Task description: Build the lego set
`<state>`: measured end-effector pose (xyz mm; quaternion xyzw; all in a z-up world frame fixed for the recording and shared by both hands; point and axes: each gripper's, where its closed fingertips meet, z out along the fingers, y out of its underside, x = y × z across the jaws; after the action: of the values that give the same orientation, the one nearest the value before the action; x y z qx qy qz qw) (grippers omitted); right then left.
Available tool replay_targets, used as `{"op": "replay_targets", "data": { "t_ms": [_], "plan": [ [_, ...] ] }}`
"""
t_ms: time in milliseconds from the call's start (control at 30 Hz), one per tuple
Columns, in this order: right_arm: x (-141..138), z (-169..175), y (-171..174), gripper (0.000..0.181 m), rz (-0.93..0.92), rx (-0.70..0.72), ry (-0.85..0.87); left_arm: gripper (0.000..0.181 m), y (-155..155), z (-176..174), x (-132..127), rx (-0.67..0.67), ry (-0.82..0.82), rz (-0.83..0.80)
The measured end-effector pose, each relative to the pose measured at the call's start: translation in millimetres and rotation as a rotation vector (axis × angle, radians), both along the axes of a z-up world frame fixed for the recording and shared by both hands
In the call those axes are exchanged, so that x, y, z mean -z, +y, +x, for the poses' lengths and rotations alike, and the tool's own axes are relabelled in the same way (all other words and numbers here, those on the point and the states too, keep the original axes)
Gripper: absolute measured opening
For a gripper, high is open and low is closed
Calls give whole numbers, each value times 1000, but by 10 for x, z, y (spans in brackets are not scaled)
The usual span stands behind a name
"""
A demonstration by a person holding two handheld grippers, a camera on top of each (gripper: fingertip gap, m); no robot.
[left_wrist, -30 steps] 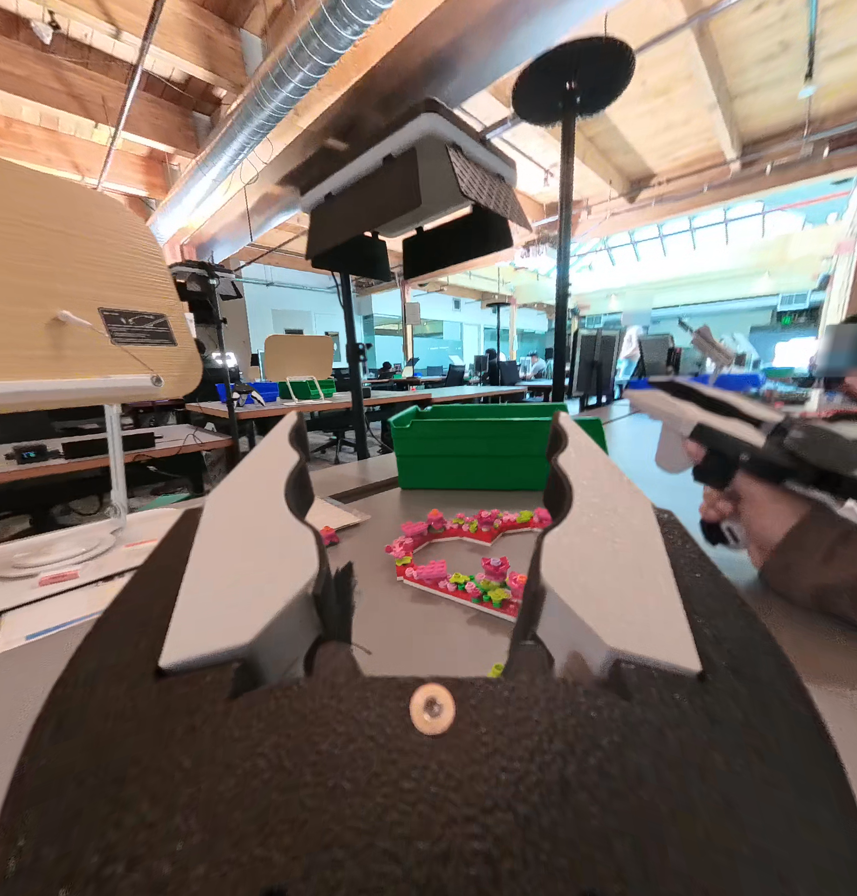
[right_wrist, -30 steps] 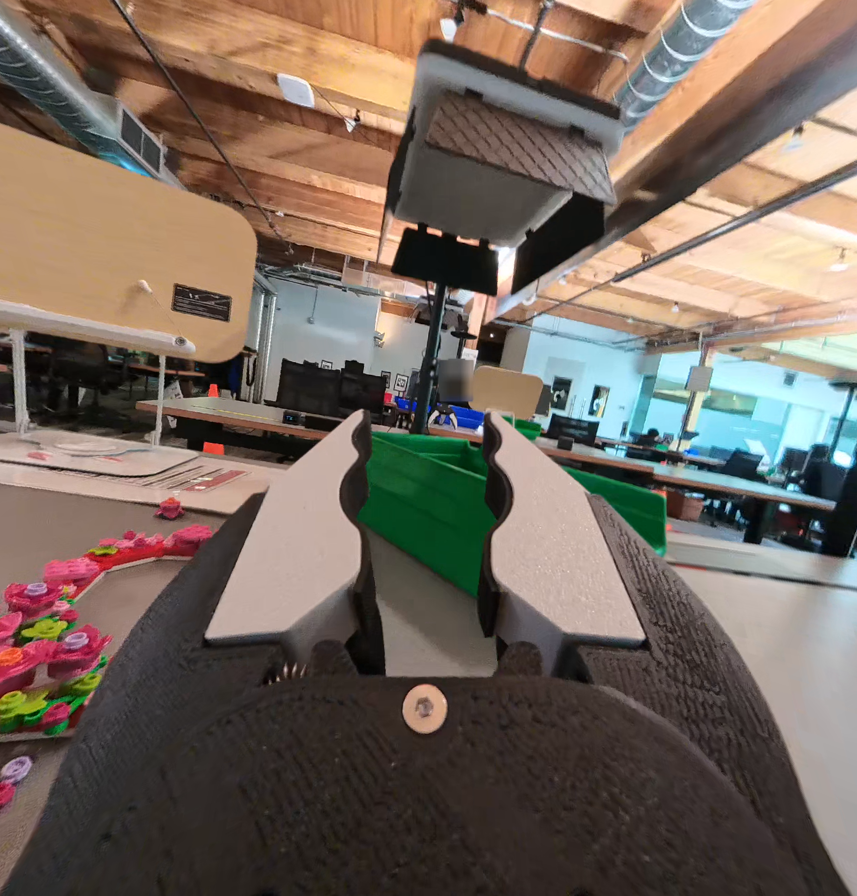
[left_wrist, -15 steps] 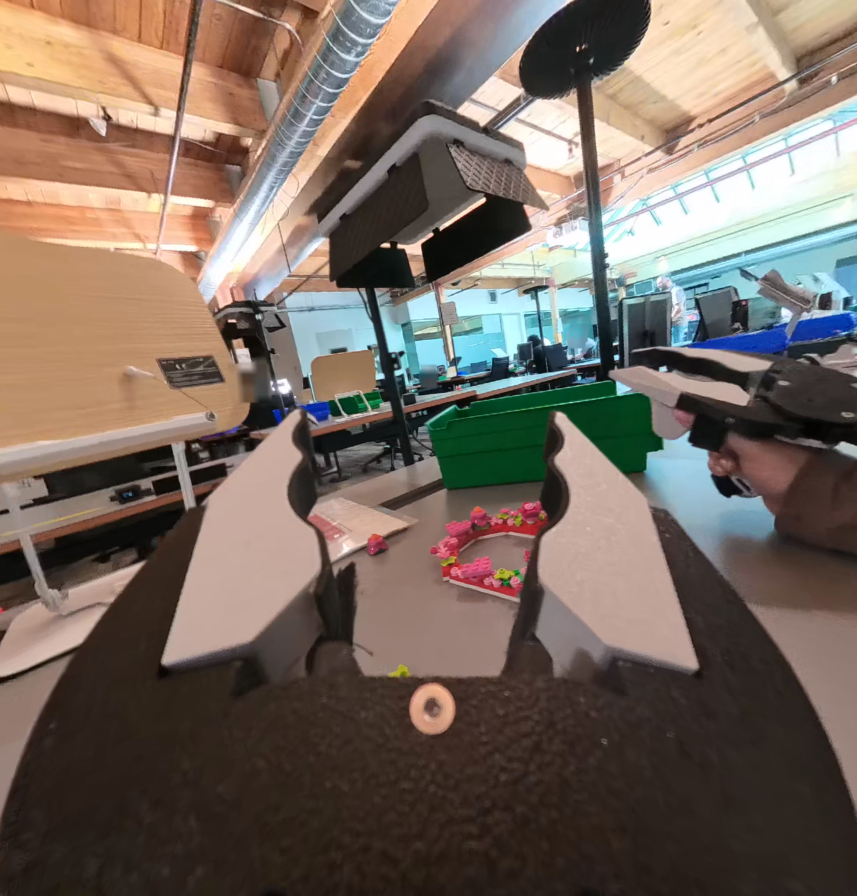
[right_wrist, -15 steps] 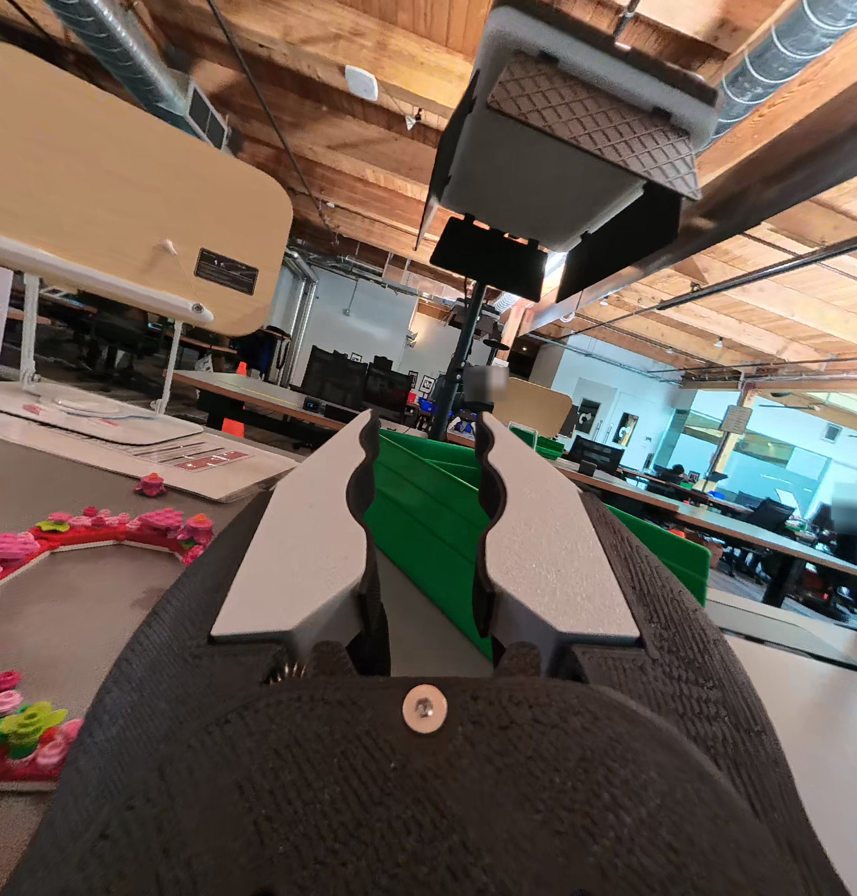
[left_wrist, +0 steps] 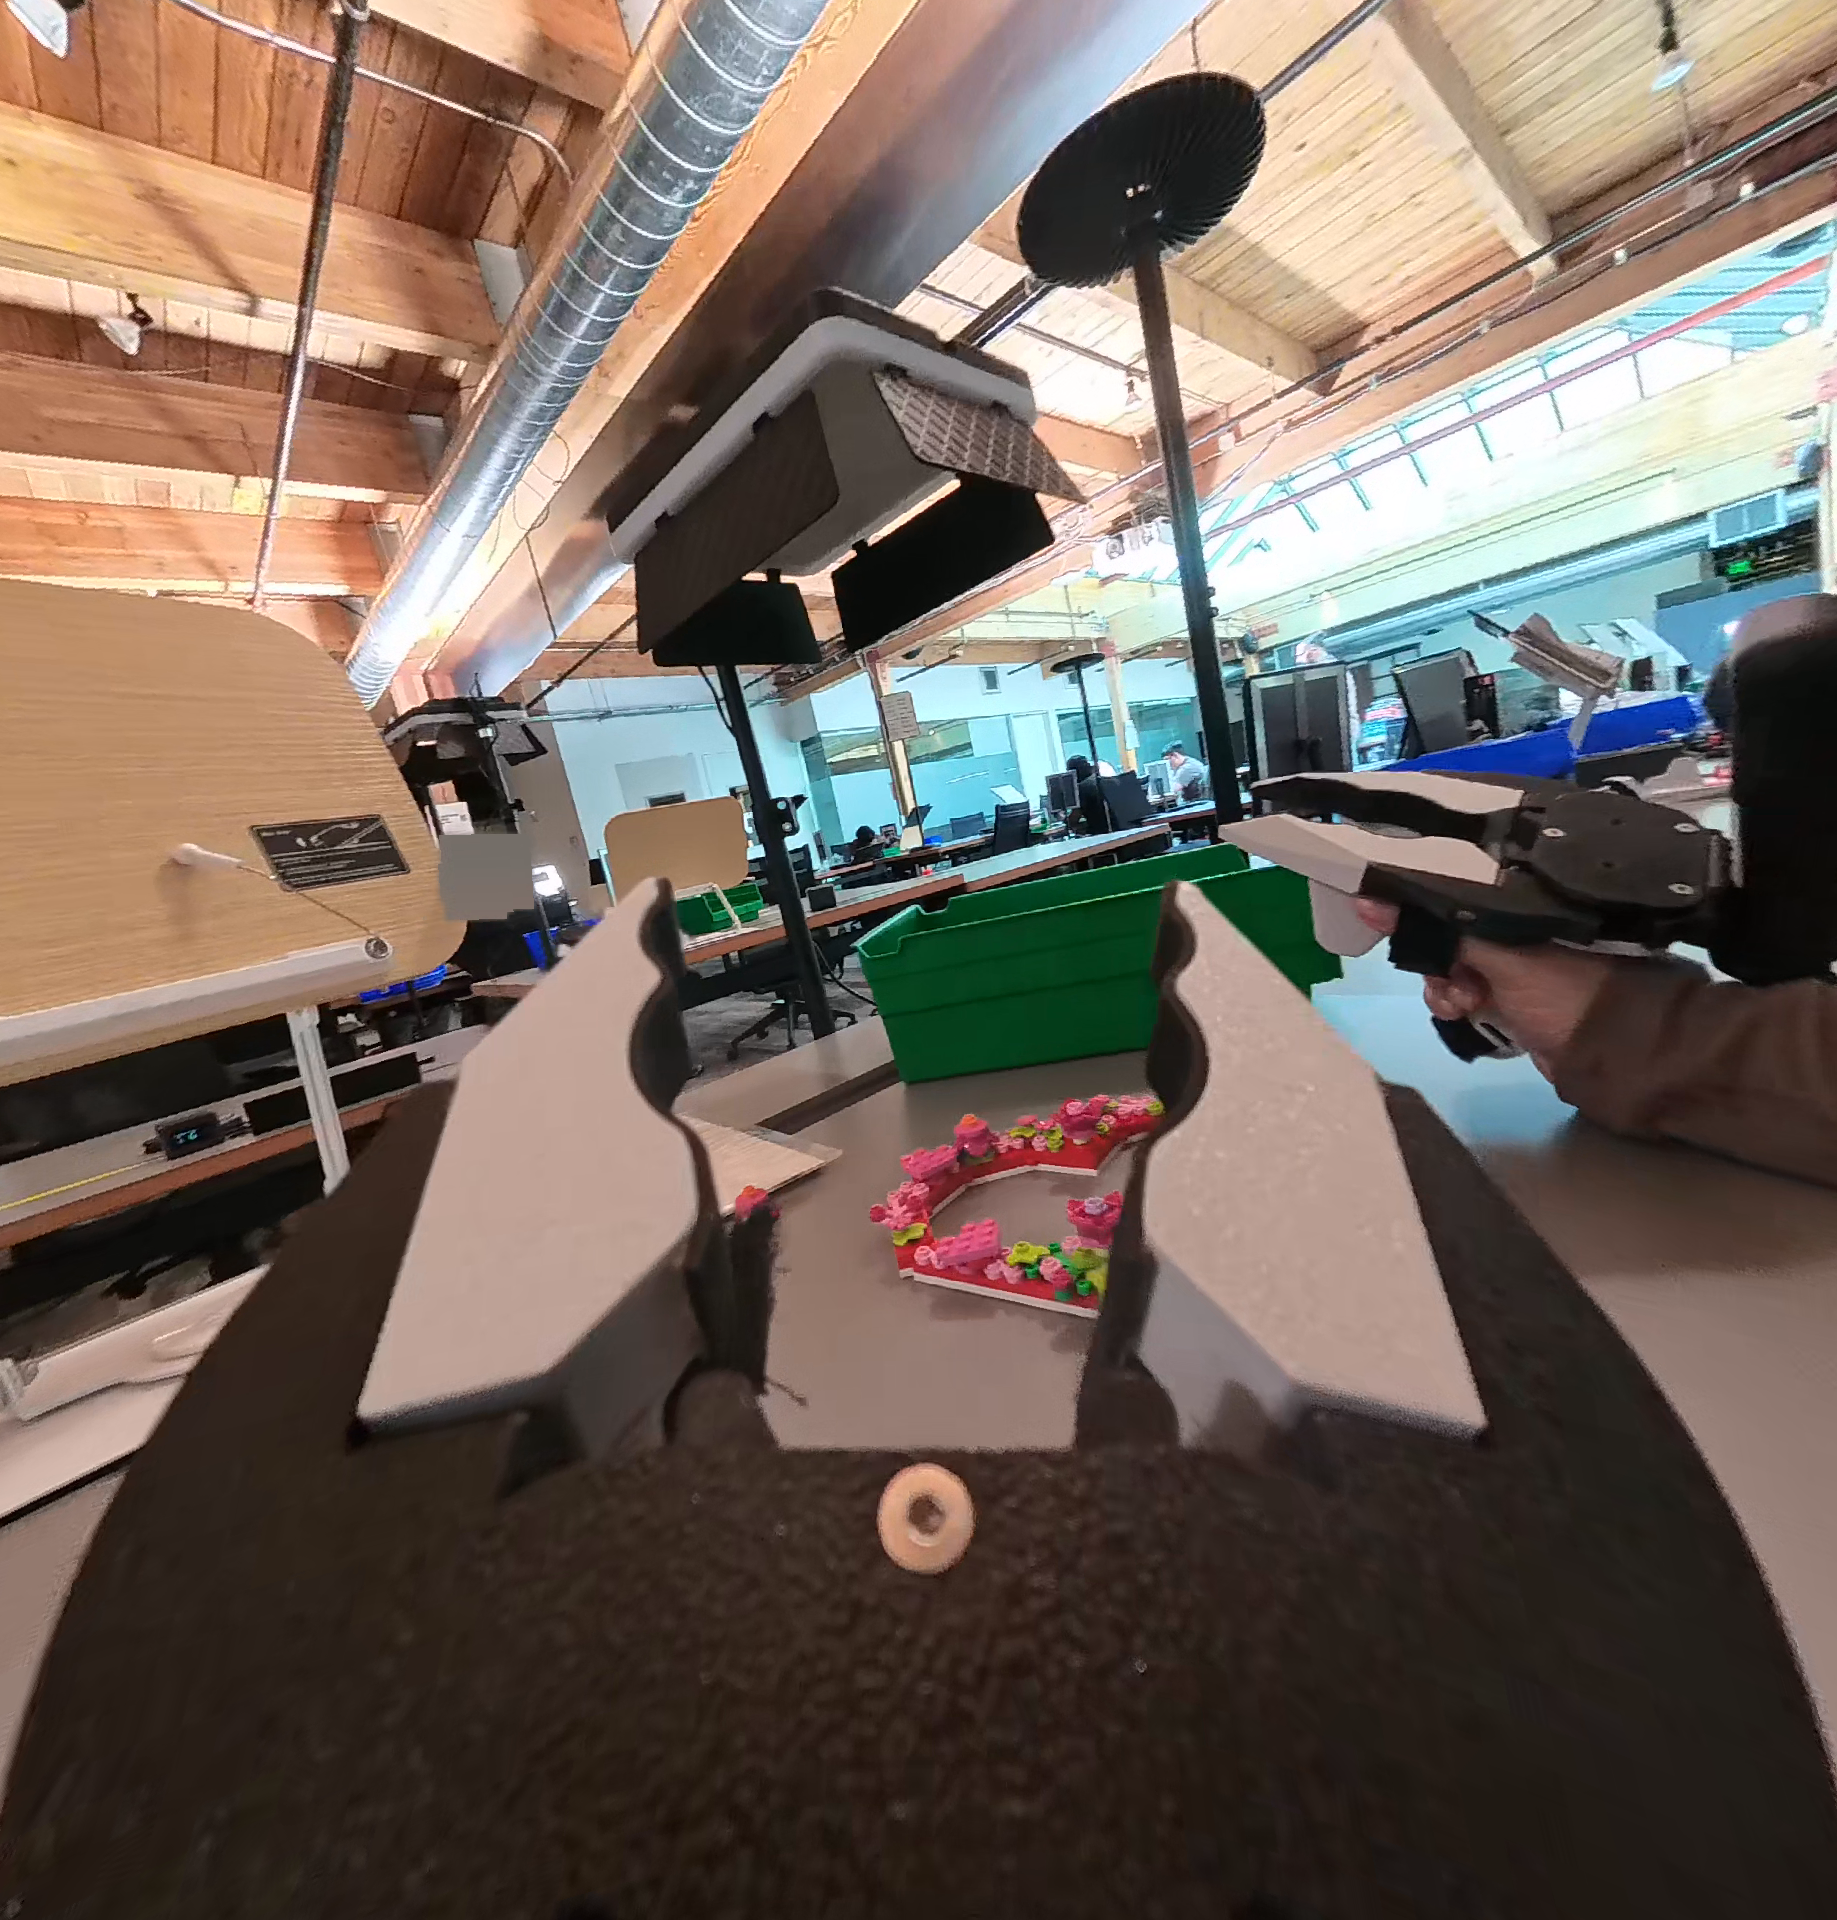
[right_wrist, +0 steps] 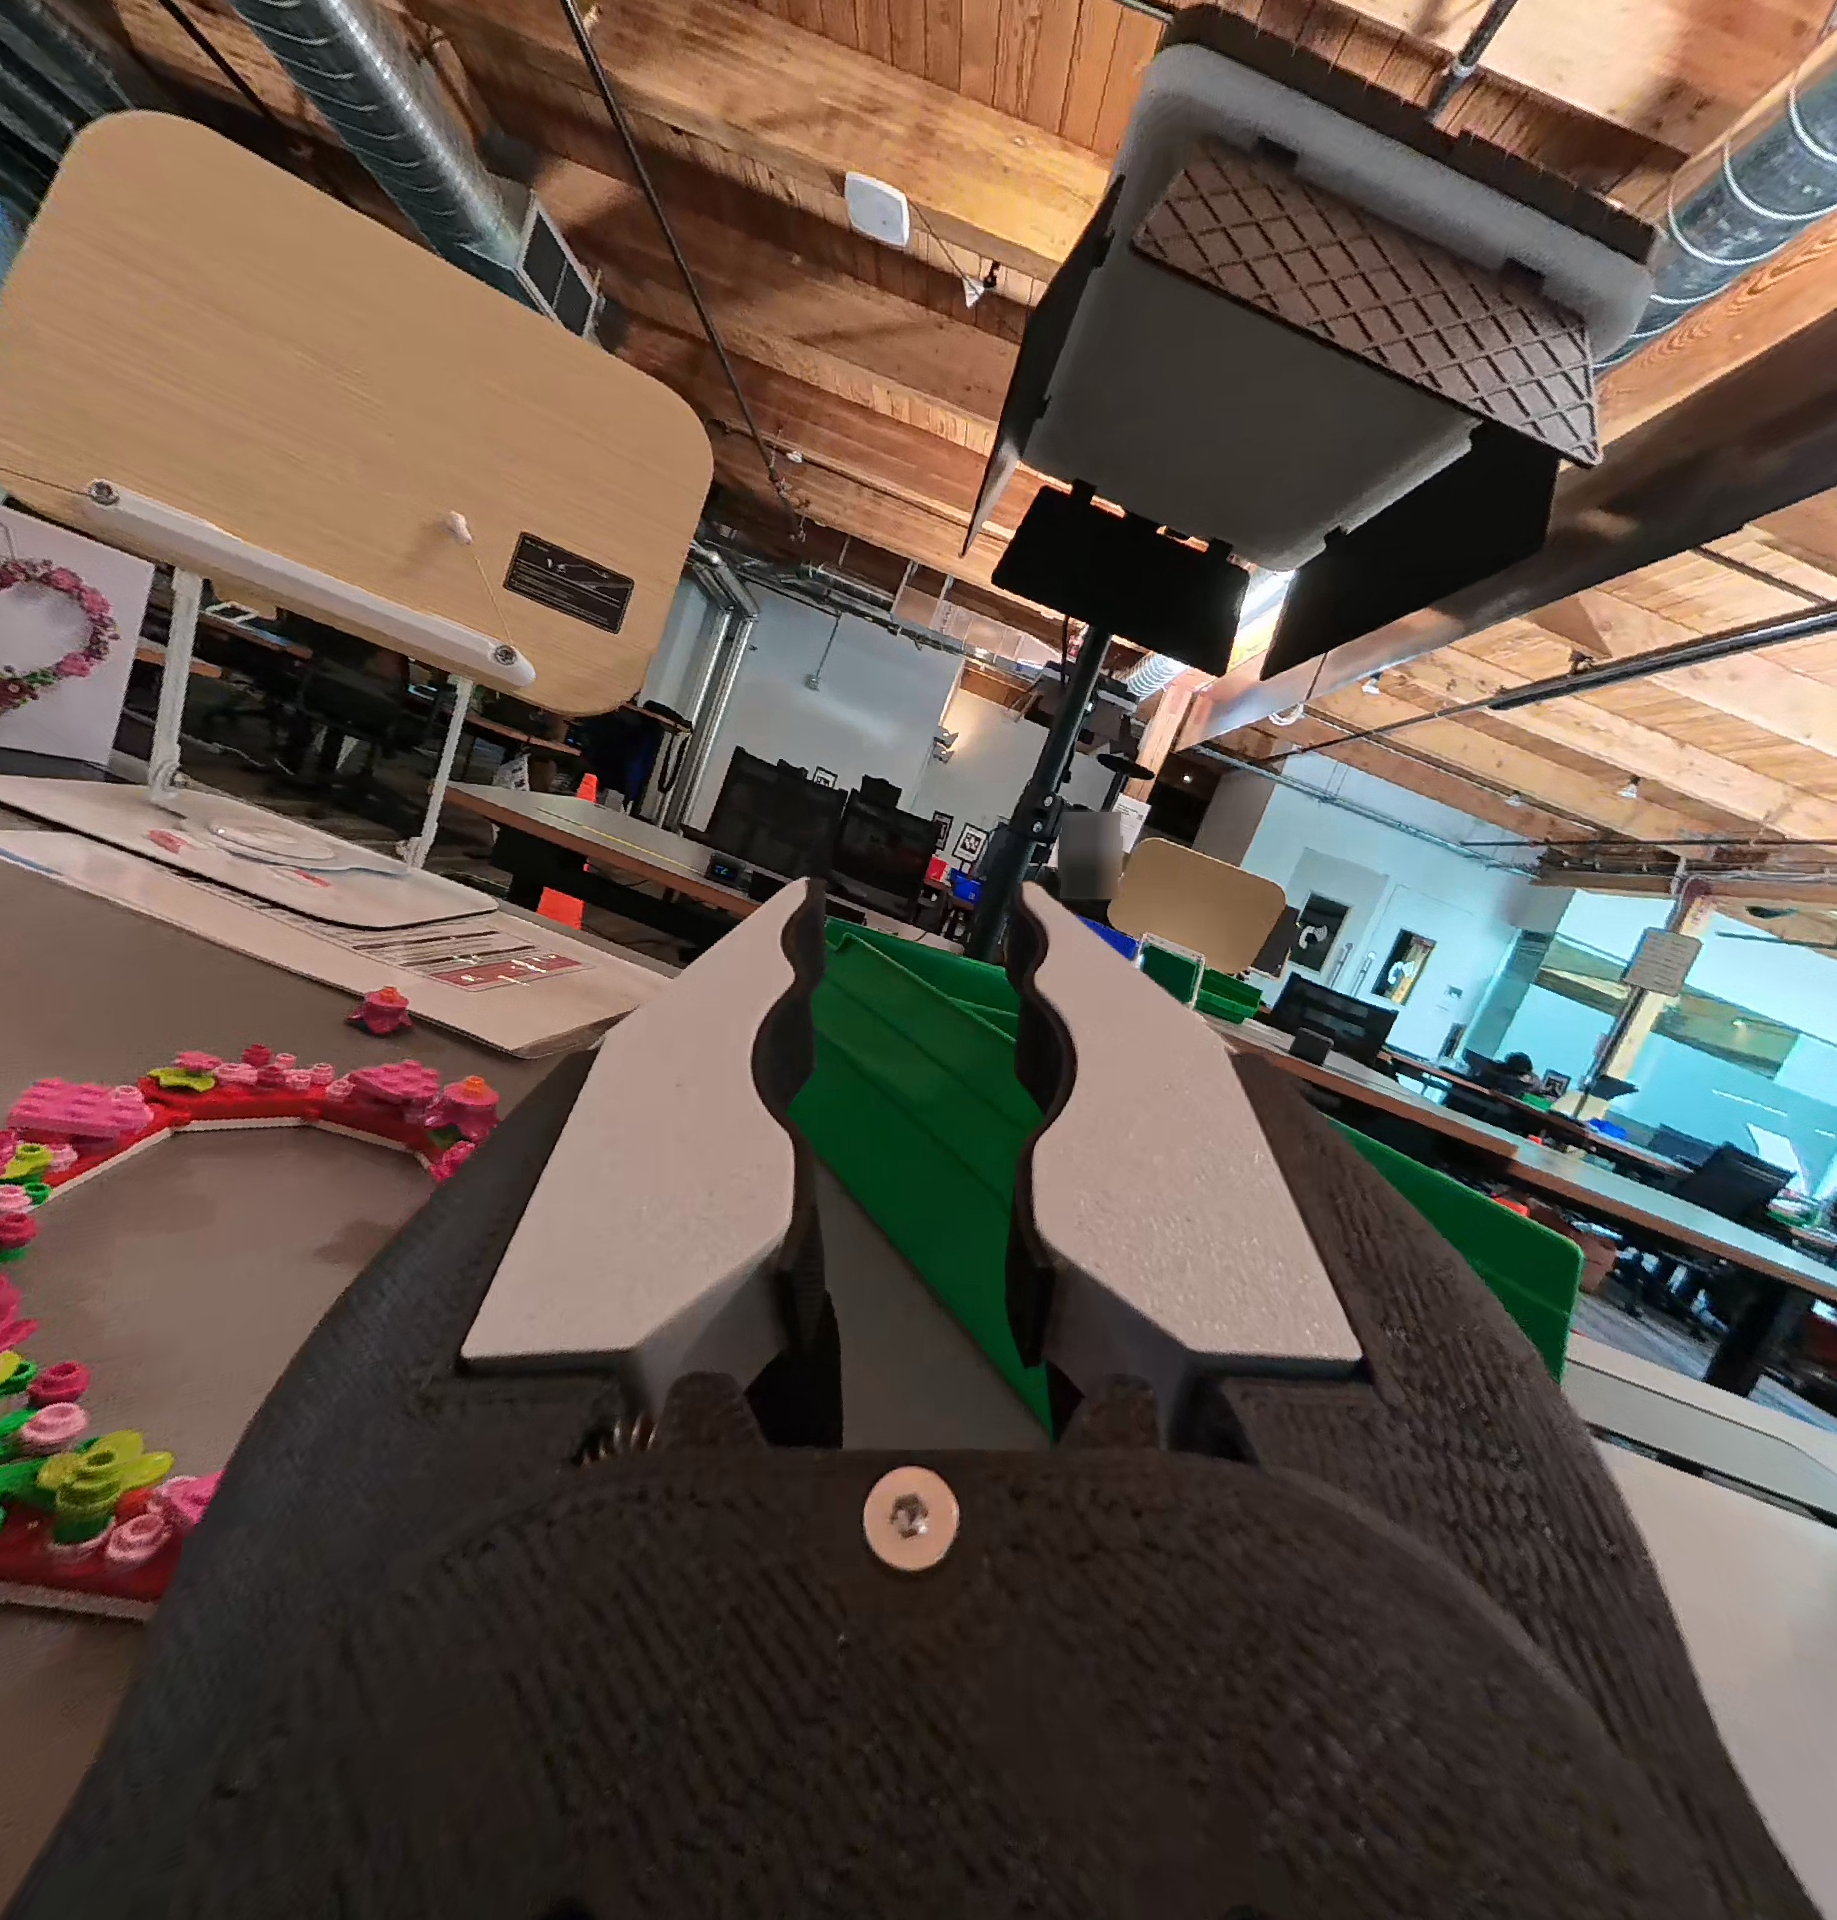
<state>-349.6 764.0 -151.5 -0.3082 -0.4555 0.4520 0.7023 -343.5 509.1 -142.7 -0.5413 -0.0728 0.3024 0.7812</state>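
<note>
Honestly, your left gripper point(left_wrist: 919, 1023) is spread wide and empty, the right gripper point(right_wrist: 914, 997) parted and empty too. Swing low and you'll probably knock flowers off the heart wreath point(left_wrist: 1007, 1216).

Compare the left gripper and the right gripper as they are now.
The left gripper has its jaws spread wide, framing the flower wreath build; the right gripper has a narrower gap.
The left gripper points at the build; the right gripper points at the green bin.
Both are empty.
</note>
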Motion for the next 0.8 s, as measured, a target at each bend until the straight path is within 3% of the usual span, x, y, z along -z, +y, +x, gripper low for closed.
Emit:
{"op": "replay_targets", "data": {
  "t_ms": [500, 800],
  "plan": [
    [47, 16, -80, 29, 13, -28, -22, 81, -26, -39, 110, 36, -78, 8],
    [52, 50, -22, 28, 21, -1, -26, 78, 52, 63, 115, 48, -16, -34]
  ]
}}
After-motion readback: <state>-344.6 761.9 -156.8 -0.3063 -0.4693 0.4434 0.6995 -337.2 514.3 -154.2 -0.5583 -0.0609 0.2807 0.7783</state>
